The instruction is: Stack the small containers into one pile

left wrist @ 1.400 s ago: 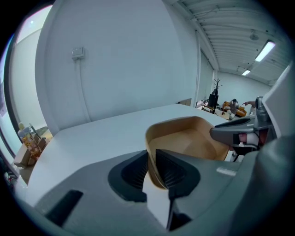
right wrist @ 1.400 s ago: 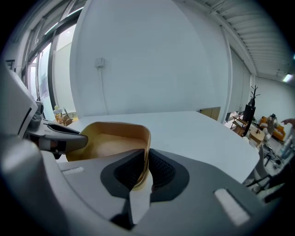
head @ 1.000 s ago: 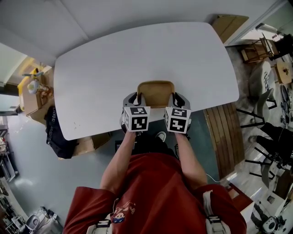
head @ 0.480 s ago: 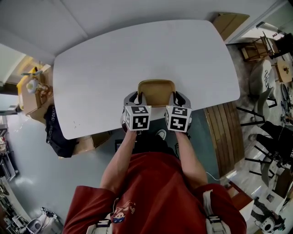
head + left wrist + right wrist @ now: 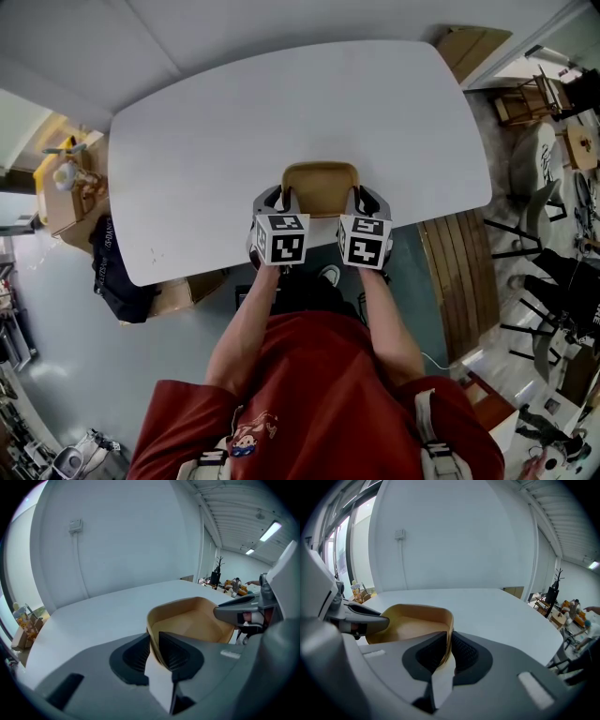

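container (image 5: 320,186) on table (image 5: 234,122) edge; left tongs (image 5: 286,200), right tongs (image 5: 355,200) flanking

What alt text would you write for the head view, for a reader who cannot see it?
Seen from above, a person in a red shirt holds one tan container at the near edge of a white table. The left claw is clamped on its left rim and the right claw on its right rim.

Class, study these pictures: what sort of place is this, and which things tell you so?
Probably a workshop or lab hall rather than a home: one large white table, long strip lights under a high ribbed ceiling, and cardboard boxes and spare chairs standing around it.
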Available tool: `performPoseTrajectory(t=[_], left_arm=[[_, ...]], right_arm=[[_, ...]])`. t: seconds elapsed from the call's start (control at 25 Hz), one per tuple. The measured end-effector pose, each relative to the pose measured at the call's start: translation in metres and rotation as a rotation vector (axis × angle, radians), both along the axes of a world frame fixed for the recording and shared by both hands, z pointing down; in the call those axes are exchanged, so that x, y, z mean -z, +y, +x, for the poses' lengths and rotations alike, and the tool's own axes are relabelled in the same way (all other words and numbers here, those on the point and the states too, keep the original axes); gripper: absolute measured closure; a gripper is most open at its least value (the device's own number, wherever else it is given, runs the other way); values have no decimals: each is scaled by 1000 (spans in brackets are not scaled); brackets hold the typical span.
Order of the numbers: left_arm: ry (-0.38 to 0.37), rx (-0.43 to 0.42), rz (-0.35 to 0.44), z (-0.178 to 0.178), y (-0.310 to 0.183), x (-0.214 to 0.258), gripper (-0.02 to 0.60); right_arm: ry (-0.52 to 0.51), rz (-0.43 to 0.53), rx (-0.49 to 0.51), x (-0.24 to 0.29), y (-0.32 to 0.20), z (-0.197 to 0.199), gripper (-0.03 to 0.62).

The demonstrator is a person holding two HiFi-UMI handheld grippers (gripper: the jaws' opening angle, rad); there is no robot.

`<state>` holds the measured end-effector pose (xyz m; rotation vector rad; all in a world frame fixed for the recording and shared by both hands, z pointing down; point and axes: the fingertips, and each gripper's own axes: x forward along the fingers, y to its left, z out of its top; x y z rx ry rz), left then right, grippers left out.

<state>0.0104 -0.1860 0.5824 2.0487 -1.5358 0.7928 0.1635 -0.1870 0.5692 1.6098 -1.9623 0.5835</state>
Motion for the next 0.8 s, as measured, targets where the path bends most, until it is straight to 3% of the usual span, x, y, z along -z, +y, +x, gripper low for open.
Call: performPoseTrajectory(t=[0.8], left_arm=[[5,-2,2,-5,0,2,514]], right_arm=[[11,19,-3,7,-2,-6,562]])
